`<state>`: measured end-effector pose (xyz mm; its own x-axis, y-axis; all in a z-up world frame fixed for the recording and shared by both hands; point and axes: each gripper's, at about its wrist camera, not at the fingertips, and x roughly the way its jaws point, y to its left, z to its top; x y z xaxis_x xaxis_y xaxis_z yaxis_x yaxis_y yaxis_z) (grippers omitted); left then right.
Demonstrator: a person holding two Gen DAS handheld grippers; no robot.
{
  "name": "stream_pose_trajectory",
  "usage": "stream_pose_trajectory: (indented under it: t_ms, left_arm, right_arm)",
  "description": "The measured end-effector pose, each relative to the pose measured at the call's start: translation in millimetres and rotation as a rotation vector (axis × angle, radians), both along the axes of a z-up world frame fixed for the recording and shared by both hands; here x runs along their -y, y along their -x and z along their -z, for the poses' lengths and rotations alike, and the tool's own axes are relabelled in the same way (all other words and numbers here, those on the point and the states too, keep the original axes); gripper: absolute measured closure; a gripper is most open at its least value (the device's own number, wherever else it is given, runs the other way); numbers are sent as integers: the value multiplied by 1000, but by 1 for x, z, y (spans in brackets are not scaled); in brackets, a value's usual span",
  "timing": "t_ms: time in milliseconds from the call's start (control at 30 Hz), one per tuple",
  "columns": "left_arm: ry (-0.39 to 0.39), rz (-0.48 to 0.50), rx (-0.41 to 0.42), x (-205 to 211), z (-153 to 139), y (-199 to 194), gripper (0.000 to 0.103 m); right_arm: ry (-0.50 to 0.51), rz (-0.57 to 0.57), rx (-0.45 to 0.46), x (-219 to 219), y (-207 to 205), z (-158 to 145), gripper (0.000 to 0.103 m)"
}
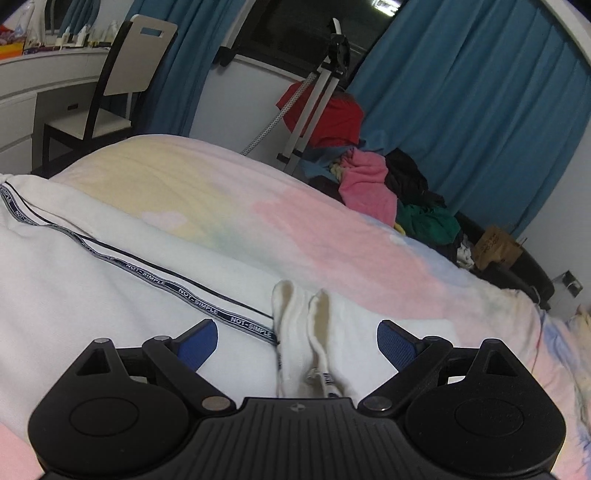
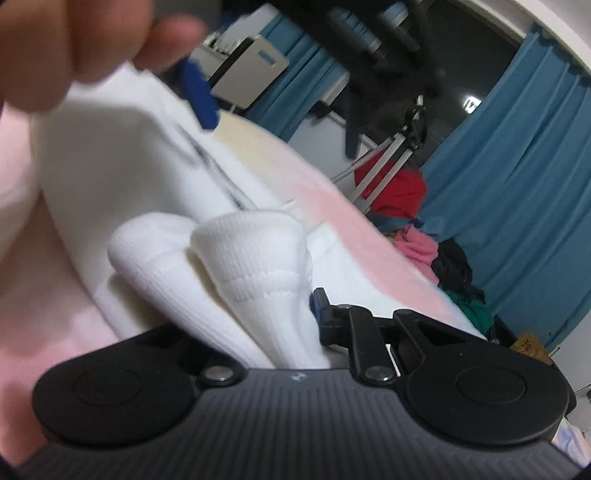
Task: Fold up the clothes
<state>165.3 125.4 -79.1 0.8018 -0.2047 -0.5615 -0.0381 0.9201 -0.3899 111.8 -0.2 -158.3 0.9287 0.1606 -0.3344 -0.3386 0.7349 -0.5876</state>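
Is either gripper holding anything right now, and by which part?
The left gripper is open, holding nothing, with the white ribbed cuffs lying between its fingers. The right gripper has the same cuffs bunched in it, but its grip cannot be confirmed.

Beyond the white cuffs [image 1: 306, 332] the bed [image 1: 332, 236] lies bare and passable up to the clothes pile [image 1: 399, 184] and tripod [image 1: 317, 96] at its far edge.

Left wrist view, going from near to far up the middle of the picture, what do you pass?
Left gripper with its jaws spread wide, white ribbed cuffs between the fingers, pastel bedspread, tripod, dark window.
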Motion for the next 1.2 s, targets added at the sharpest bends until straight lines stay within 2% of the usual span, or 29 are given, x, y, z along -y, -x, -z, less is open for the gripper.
stream_pose_trajectory:
  t_ms: [100,167,200,233,267,300,400,533,600,700,800,933,1100,1200]
  left_arm:
    - [-14,6,4,0,0,0,8]
    - [-30,19,15,4,-1,1,8]
    - [-45,25,21,6,-2,3,8]
    - [-62,32,28,9,-3,5,8]
    - [-80,39,34,12,-4,7,8]
    - [-97,50,41,15,-5,11,8]
    - [-137,80,59,21,-8,23,8]
    - [-176,112,86,27,-11,44,8]
    - [-206,132,94,30,-10,51,8]
    - [-241,149,107,34,-11,58,8]
    - [-266,160,100,38,-6,58,9]
    - [-352,191,55,54,12,54,8]
    - [-306,197,-141,53,45,35,8]
    - [-301,189,-133,53,43,36,8]
  right_arm:
    - [-66,5,-64,10,-1,-14,82]
    - [-139,12,-139,21,-1,-27,71]
    - [-177,18,-171,26,2,-34,55]
    - [-216,24,-202,32,4,-40,31]
    - [-255,25,-236,37,9,-44,19]
    - [-293,20,-274,44,16,-47,13]
    - [-381,11,-354,57,40,-57,13]
    - [-482,7,-364,76,75,-74,11]
    - [-487,46,-331,81,68,-76,7]
    - [-504,155,-327,88,48,-75,7]
    - [-564,241,-307,102,39,-80,7]
    - [-634,357,-302,127,6,-69,7]
    - [-630,453,-265,141,4,-58,7]
    - [-646,438,-284,144,4,-50,7]
